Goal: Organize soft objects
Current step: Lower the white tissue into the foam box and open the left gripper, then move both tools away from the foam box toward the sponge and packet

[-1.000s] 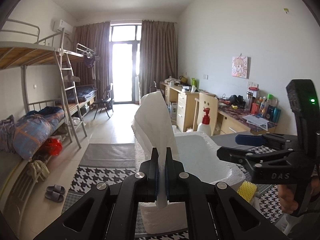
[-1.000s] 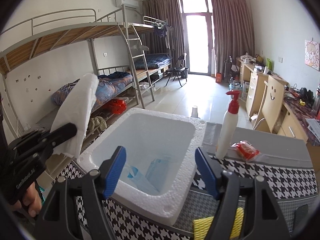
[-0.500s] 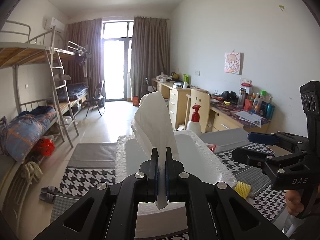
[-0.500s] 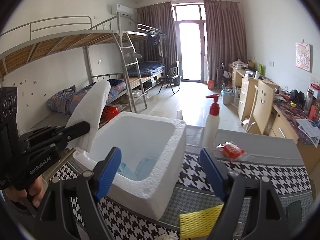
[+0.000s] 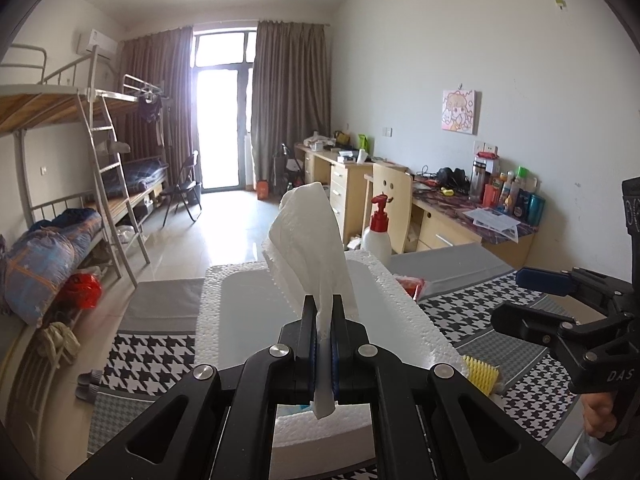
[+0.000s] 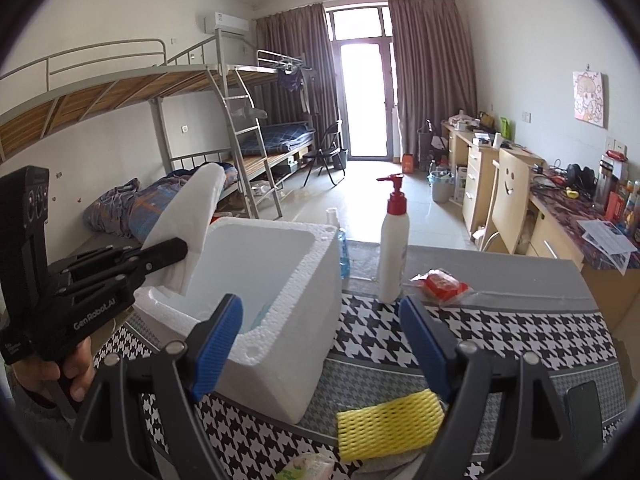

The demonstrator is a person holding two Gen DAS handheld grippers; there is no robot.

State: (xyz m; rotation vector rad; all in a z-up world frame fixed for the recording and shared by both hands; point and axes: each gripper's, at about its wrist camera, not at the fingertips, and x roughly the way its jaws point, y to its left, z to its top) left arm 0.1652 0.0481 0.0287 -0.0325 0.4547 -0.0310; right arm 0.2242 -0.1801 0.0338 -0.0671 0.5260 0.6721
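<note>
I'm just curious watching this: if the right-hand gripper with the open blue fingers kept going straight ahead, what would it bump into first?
Probably the yellow foam net lying on the table just below the open right gripper, though depth is hard to judge.

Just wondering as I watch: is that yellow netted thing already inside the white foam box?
No, the yellow foam net lies on the patterned cloth outside the white foam box, in front of it.

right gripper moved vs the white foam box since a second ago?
Yes. The right gripper has shifted right: the white foam box, earlier centred between its fingers, now sits left, and the yellow foam net lies between them.
</note>
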